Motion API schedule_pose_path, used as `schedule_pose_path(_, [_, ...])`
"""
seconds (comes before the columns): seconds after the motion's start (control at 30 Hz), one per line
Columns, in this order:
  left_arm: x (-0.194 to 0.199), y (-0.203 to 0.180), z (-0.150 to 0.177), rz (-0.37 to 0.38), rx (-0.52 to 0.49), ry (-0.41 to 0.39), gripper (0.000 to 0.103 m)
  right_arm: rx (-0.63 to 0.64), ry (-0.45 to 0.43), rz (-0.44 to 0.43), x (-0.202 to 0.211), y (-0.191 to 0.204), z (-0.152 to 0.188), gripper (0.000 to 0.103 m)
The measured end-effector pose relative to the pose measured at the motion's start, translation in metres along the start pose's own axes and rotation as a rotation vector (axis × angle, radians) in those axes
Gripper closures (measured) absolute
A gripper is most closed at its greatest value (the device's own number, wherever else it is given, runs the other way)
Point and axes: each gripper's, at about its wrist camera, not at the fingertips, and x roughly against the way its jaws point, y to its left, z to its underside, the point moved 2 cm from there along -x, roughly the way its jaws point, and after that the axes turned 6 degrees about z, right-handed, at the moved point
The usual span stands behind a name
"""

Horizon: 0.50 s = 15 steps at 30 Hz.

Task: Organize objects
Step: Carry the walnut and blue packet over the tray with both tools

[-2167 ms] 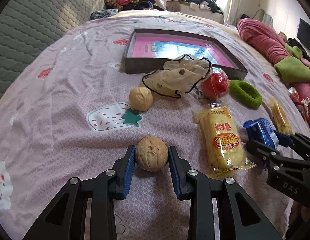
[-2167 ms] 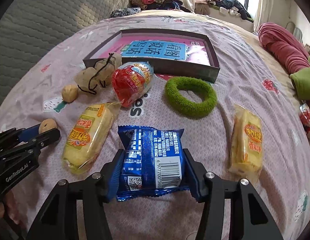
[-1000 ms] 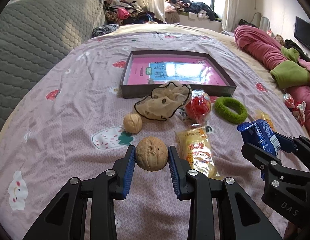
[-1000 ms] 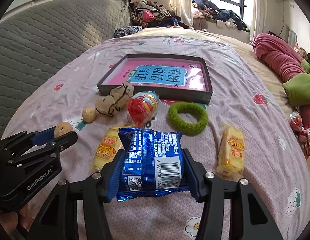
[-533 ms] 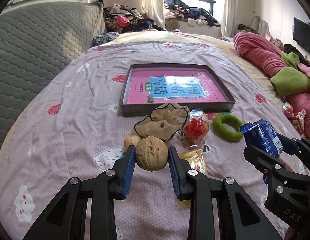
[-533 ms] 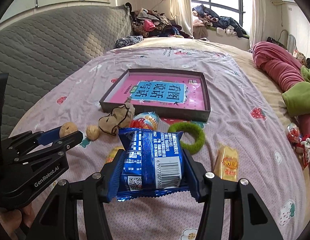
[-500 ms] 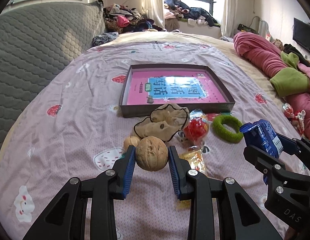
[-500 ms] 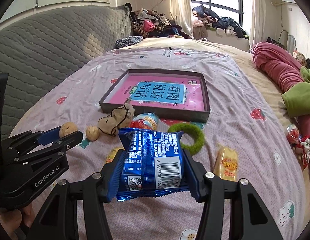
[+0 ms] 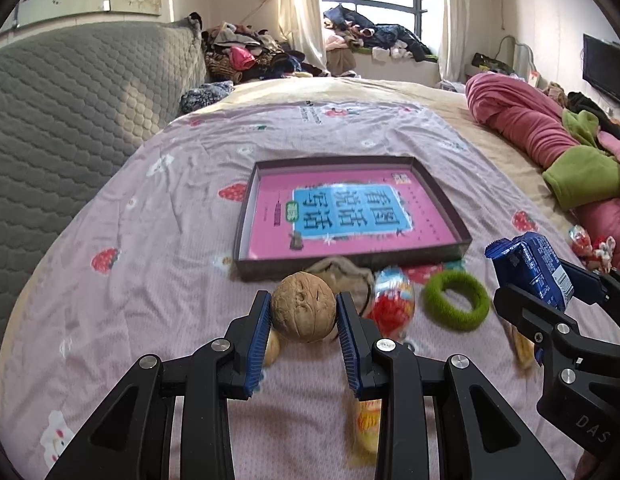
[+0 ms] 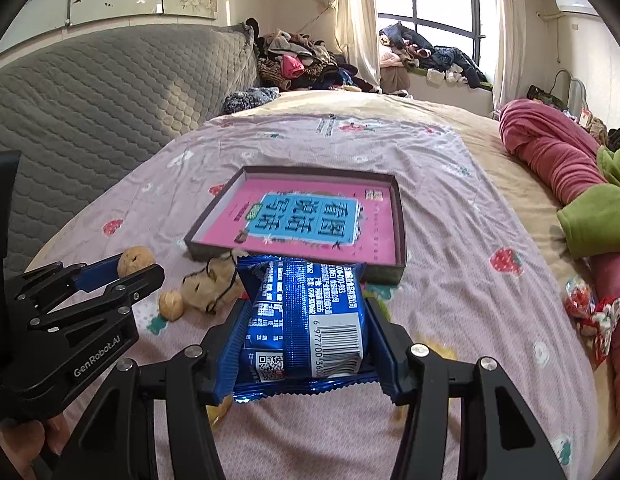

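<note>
My left gripper (image 9: 303, 312) is shut on a walnut (image 9: 303, 306), lifted above the bed. My right gripper (image 10: 305, 328) is shut on a blue snack packet (image 10: 305, 320), also raised off the sheet. Ahead of both lies a shallow dark box tray (image 9: 245, 220) lined with a pink and blue sheet (image 9: 346, 212). In the left wrist view the right gripper (image 9: 550, 284) shows at the right with the packet (image 9: 528, 268). In the right wrist view the left gripper (image 10: 127, 266) shows at the left holding the walnut (image 10: 134, 259).
On the pink bedsheet (image 9: 157, 280) before the tray lie a second walnut (image 10: 170, 305), a beige drawstring pouch (image 10: 207, 284), a red snack bag (image 9: 392, 304), a green hair ring (image 9: 456, 300) and yellow snack packs (image 9: 368, 420). A grey headboard (image 9: 69, 112) stands left; pink bedding (image 9: 534, 120) lies right.
Both grippers have risen with their loads and moved toward the tray. The loose items on the sheet now sit lower in view, partly hidden behind the walnut and the packet.
</note>
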Motion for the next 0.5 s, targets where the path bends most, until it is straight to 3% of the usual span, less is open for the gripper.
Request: schedule_pose_path(0.5, [-0.031, -0.009, -0.065, -0.016, -0.018, -0.025, 0.069, 0.02, -0.075, 0.026, -0.018, -0.011, -0.07, 0.047])
